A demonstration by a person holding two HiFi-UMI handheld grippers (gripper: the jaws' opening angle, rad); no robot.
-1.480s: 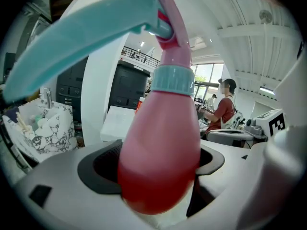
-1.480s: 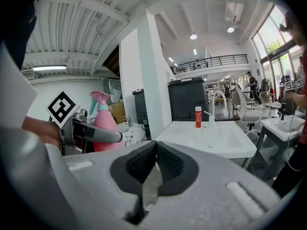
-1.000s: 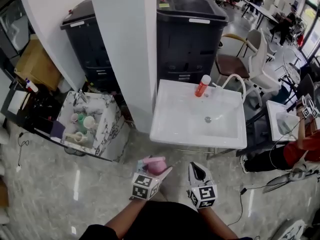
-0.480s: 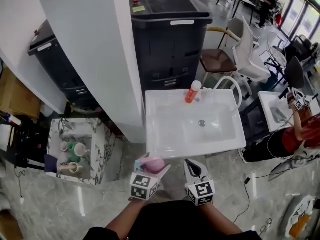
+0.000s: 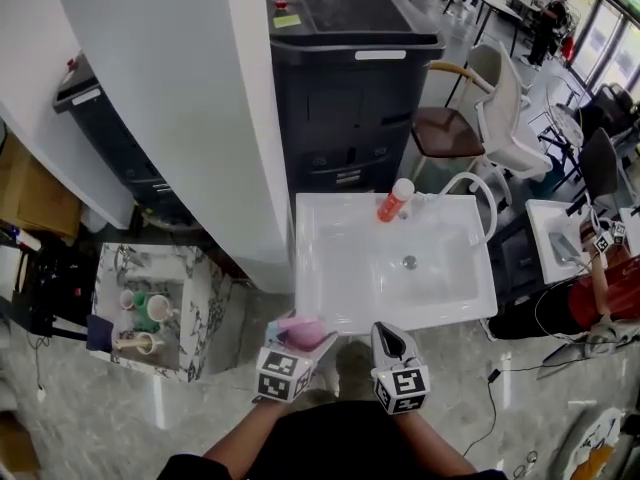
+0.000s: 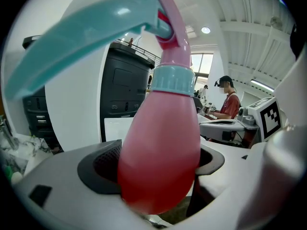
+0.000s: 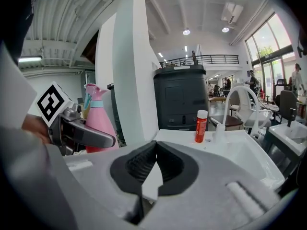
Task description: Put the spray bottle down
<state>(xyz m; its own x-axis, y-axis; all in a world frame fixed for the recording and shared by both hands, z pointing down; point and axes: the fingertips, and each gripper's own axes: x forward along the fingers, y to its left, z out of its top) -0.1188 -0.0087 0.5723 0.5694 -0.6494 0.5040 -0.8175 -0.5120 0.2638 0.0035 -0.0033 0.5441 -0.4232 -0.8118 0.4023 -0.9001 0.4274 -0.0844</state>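
Observation:
My left gripper (image 5: 300, 336) is shut on a pink spray bottle (image 5: 303, 331) with a teal trigger head, held upright just in front of the white sink's (image 5: 330, 293) near left corner. In the left gripper view the bottle's pink body (image 6: 160, 152) fills the space between the jaws, its teal collar and trigger above. The right gripper view shows the same bottle (image 7: 98, 121) off to its left. My right gripper (image 5: 390, 340) hangs beside the left one, shut with nothing in it; its pads (image 7: 144, 164) meet.
An orange bottle with a white cap (image 5: 396, 200) stands on the sink's back rim beside a curved white faucet (image 5: 470, 193). A white pillar (image 5: 190, 98) rises left of the sink, a dark bin (image 5: 355, 78) behind it. A marble stand with cups (image 5: 150, 313) is at left.
The view has shifted a little, so the sink now sits closer in front of both grippers. The left gripper still holds the bottle and the right stays shut.

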